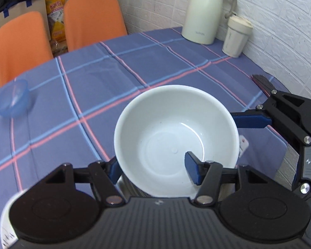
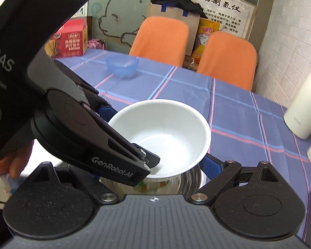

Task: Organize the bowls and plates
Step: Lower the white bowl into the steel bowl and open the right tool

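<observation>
Left hand-held gripper (image 1: 153,169) was clamped across the near rim of the white bowl (image 1: 176,141), one pad inside. Bowl sat atop a steel bowl (image 2: 188,181), directly ahead. Right hand-held gripper (image 2: 155,172) stood open, straddling it.

My desk (image 1: 155,62) is covered by a blue cloth (image 1: 89,95) crossed with pink and light blue stripes. A clear blue bowl (image 1: 11,98) sits at its far left, upright and alone. At the far right, against the brick wall, stand a cream jug (image 1: 204,13) and, just beside it, a lidded cup (image 1: 236,36). In my right view a red box (image 2: 69,38) rests at the far left corner, well beyond the blue bowl. Near me a steel bowl (image 2: 188,181) stands on the cloth.
</observation>
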Available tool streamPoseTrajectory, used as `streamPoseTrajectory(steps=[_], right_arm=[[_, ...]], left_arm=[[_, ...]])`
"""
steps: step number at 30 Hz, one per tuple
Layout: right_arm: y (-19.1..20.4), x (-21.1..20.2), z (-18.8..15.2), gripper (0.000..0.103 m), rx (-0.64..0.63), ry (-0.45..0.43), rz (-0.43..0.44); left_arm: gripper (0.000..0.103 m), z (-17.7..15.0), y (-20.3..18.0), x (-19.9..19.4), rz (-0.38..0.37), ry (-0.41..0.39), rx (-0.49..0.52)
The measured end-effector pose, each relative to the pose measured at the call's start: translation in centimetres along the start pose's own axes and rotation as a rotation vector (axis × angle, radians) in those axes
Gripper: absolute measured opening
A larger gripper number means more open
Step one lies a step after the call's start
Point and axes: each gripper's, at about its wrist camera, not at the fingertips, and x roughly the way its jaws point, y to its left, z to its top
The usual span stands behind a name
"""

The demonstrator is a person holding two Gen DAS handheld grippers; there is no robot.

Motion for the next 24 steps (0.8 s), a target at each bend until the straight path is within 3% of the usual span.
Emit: streamPoseTrajectory(steps=[3, 5, 10, 15, 21, 24], right_arm=[[-0.2, 0.2, -0.6, 0.08, 0.02, 0.017, 0.015], [-0.3, 0.3, -1.0, 0.08, 0.025, 0.035, 0.014], [-0.5, -1.3, -2.6, 0.081, 0.023, 0.04, -0.002], [-1.0, -3.0, -4.4, 0.081, 0.069, 0.036, -0.011], [-0.8, -4.1, -4.5, 0.081, 0.09, 0.002, 0.008], [-0.6, -4.0, -3.5, 0.081, 0.087, -0.013, 0.017]], left_arm=[[0.062, -0.7, -0.4, 0.6, 0.02, 0.009, 0.003], [0.084, -0.8, -0.4, 0.8, 0.026, 0.006, 0.01], [0.099, -0.6, 0.2, -1.1, 0.054, -0.044, 0.011], [0.101, -0.5, 1.2, -4.1, 0.053, -0.117, -0.007], [0.101, -1.0, 2.1, -6.6, 0.147, -0.179, 0.005], [0.101, -1.3, 3.2, -7.6, 0.154, -0.186, -0.022]])
